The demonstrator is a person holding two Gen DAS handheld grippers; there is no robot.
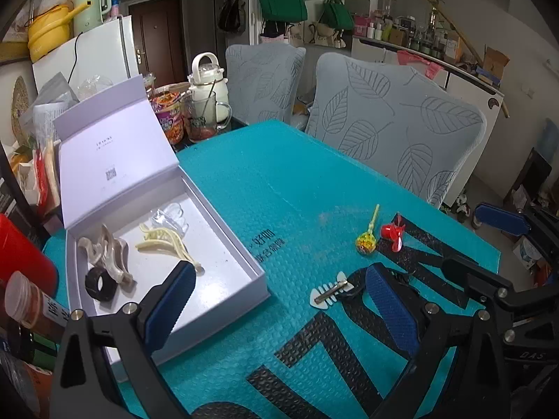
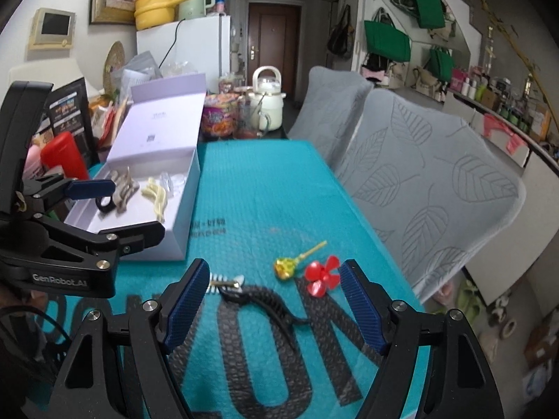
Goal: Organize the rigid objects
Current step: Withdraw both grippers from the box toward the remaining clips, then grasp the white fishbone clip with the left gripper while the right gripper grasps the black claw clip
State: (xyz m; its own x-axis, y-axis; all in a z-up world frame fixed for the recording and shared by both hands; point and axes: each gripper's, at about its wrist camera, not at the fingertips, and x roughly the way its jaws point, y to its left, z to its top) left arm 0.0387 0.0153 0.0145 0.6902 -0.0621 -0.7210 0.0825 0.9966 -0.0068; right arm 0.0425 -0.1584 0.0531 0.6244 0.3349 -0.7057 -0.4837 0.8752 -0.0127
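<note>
Right now the right gripper (image 2: 272, 300) is hanging wide open over the black hair claw (image 2: 265, 300), touching nothing; the left gripper (image 1: 279, 300) is gaping empty too.

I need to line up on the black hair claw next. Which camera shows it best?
The right wrist view: the black hair claw lies whole on the teal mat, centred ahead of the open jaws. In the left wrist view only a dark sliver shows beside the fishbone clip, behind a blue finger.

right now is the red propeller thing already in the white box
No, the red propeller lies on the teal mat beside the yellow lollipop, well apart from the white box.
</note>
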